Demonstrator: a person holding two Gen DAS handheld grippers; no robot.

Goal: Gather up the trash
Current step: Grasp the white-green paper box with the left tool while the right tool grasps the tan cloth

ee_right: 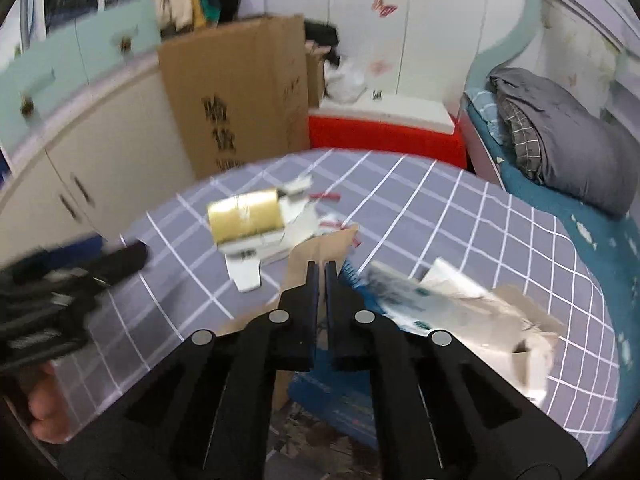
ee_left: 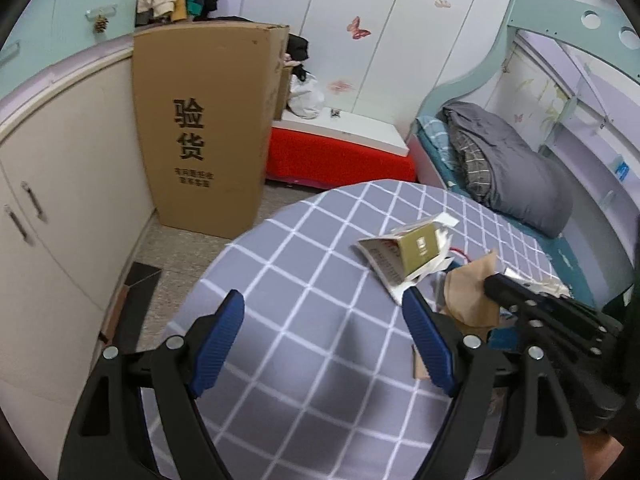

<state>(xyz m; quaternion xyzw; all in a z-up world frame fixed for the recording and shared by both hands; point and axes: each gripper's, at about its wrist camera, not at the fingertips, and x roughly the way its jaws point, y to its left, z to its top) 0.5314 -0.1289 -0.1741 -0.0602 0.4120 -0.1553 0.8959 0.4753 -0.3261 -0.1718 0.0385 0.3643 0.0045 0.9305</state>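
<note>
Right gripper (ee_right: 322, 270): jaws pressed together on the edge of the brown paper scrap (ee_right: 316, 250), near the middle of the checked tablecloth (ee_right: 460, 216).
Left gripper (ee_left: 324, 344): jaws spread wide over bare cloth, holding nothing.
Gold carton (ee_right: 244, 214): torn open, lying on the tablecloth just beyond the brown scrap.
White wrapper (ee_right: 452, 300): crumpled, on the cloth beside the scrap.
Cardboard box (ee_left: 208, 120): upright on the floor beyond the tablecloth.
</note>
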